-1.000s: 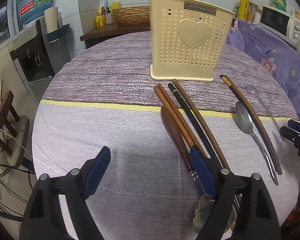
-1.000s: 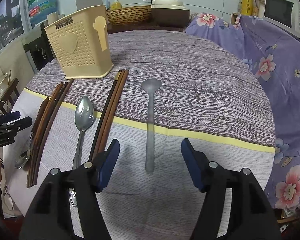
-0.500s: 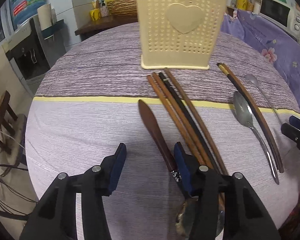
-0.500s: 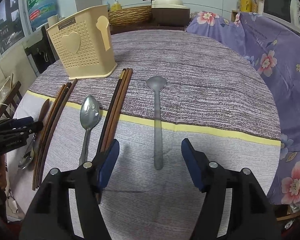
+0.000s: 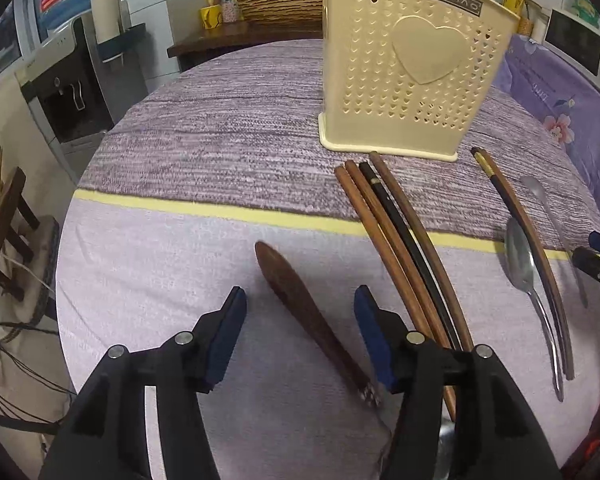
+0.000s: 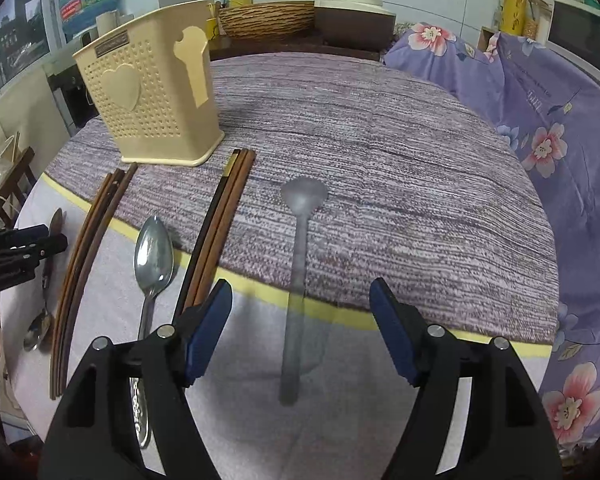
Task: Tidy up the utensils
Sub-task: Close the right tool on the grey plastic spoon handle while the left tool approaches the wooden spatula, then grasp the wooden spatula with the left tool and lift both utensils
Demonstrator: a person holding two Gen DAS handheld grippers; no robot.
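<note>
Left wrist, left hand-held gripper angled down, straddling wooden-handled spoon

Both grippers, left gripper and right gripper, wore black frames, blue pads, silver screws.

The cream utensil holder is showing a raised heart amid rows of tiny heart-shaped holes, standing on a bench cloth that is running from streaky mauve-purple through a yellow stripe into pale lilac. Dark brown is colouring the wooden spoon handle, reddish brown and black the four chopsticks, shiny silver the metal spoon and translucent grey the plastic spoon. Pink flowers are dotting the violet cover, and blue pads are lining the black jaws.
</note>
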